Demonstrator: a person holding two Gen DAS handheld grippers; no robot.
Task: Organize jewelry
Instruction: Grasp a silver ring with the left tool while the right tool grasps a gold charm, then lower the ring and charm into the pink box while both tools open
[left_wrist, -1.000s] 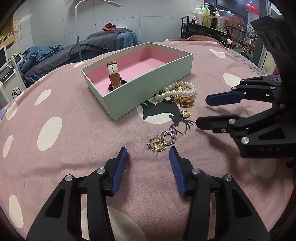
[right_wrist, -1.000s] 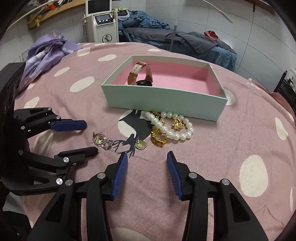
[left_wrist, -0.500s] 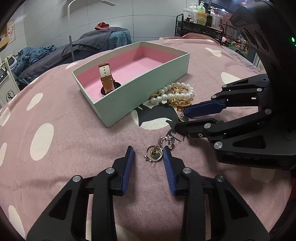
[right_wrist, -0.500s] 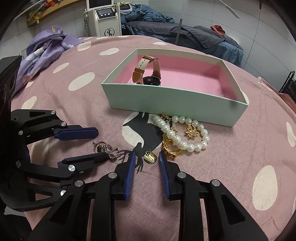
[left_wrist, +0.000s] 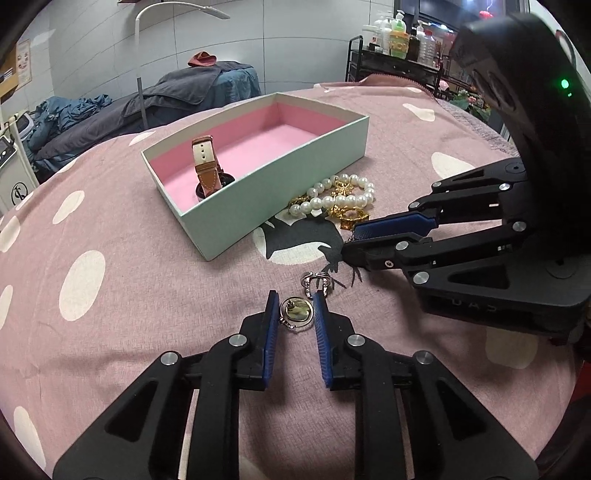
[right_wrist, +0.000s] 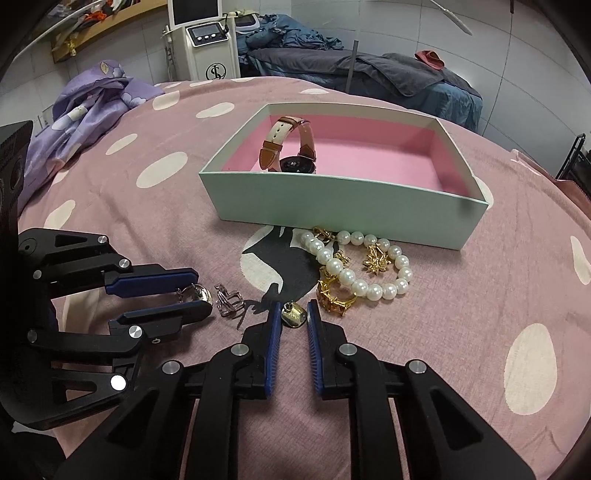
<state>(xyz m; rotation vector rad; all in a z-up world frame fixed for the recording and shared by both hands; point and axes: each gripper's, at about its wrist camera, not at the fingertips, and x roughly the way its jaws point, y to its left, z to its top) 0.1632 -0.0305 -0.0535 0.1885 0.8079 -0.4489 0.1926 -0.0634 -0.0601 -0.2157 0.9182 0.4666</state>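
Observation:
A mint box with pink lining holds a brown-strap watch. In front of it lie a pearl bracelet and gold pieces. My left gripper is narrowly open around a round silver-and-gold earring on the cloth; a silver clasp piece lies just beyond. My right gripper is narrowly open around a small gold square earring.
The pink polka-dot cloth covers a round table. A purple bundle of fabric lies at its far left edge. A massage bed, a white machine and a shelf of bottles stand beyond.
Both grippers have moved forward and down to the cloth and narrowed. The left now brackets the round earring, the right the gold square earring.

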